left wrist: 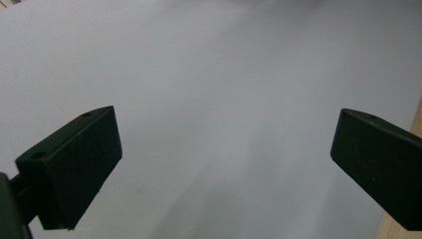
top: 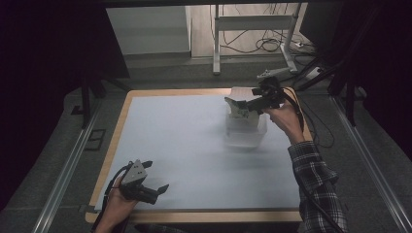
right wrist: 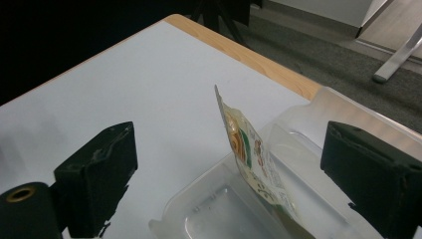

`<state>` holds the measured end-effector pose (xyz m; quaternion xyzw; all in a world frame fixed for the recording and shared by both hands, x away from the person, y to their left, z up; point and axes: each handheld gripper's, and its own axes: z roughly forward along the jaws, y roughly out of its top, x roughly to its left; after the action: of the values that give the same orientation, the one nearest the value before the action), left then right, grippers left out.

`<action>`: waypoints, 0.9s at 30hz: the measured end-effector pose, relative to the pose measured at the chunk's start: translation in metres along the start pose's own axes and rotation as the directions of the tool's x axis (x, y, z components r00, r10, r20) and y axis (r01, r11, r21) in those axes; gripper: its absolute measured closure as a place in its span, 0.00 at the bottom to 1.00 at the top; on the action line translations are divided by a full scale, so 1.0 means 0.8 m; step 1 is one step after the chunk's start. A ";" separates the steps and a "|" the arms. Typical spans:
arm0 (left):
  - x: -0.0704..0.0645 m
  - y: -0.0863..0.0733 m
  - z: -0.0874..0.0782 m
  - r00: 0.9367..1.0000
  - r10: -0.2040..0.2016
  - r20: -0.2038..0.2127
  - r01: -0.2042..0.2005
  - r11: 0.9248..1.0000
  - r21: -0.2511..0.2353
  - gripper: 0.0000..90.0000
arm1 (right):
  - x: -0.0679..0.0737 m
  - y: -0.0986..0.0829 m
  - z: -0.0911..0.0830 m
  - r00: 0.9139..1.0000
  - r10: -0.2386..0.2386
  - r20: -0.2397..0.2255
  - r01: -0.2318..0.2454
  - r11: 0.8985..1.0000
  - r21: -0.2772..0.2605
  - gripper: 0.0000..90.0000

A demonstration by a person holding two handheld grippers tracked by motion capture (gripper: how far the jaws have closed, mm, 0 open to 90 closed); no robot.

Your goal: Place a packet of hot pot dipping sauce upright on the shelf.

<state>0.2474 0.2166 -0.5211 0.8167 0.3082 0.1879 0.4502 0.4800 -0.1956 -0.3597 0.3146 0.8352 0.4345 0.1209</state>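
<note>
— Right gripper view: our right claw [right wrist: 229,169] is spread wide, its jaws either side of a thin printed packet [right wrist: 251,164] standing on edge inside a clear plastic container [right wrist: 199,219]. Nothing is pinched.

— We judge the packet light, floppy and slick, a flat foil-like sachet. We'd take it by its upper edge, straight ahead between the jaws.

— The container looks thin-walled, glossy, with rounded corners; it may slide on the smooth white tabletop [top: 184,145].

— Our left claw [top: 153,177] is spread too, holding nothing, resting far from the container.
</note>
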 end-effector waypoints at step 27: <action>0.000 -0.002 0.001 1.000 0.009 0.000 -0.009 1.000 -0.016 0.00 | 0.029 -0.048 -0.025 0.999 -0.010 0.053 0.011 1.000 -0.014 0.00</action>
<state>0.2478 0.2166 -0.5229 0.8146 0.3029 0.1926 0.4556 0.4367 -0.2102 -0.3770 0.3209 0.8303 0.4311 0.1475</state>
